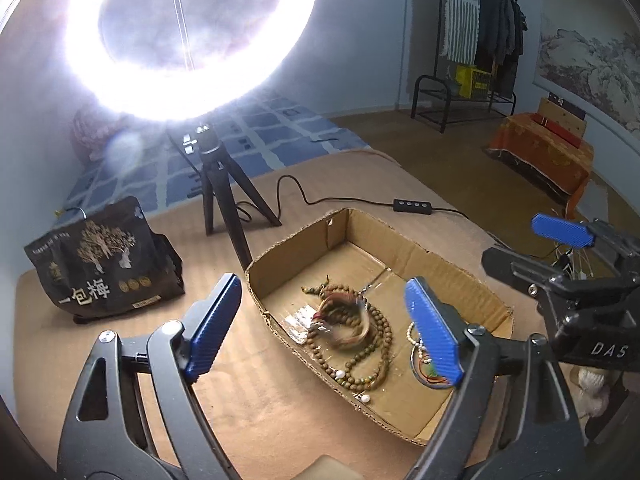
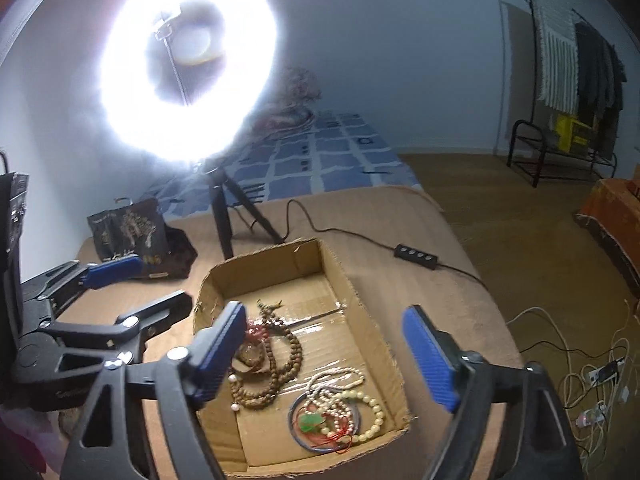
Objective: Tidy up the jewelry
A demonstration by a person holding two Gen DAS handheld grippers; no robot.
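The jewelry all lies in the box [image 2: 384, 344] — none shows on the cloth around it. Against the box's left wall sits a brown bead strand [image 2: 280, 364] tangled with a woven band [image 1: 344, 320]. Toward the box's near right corner lie a pearl strand [image 2: 352, 396], a blue bangle [image 2: 298, 436] and a green pendant [image 2: 310, 420] on red cord, overlapping one another.

The left gripper [image 1: 324, 324] hangs above the box's left wall with its jaws wide apart and nothing between the pads. The right gripper [image 2: 332, 356] is over the box's near half, also spread wide and empty.

As a judgement: the gathering looks done, since every piece seen is inside the box. What could be left is the sorting — the two clusters remain loose heaps, not laid out singly. Whether more jewelry waits outside the box, out of view, cannot be told.
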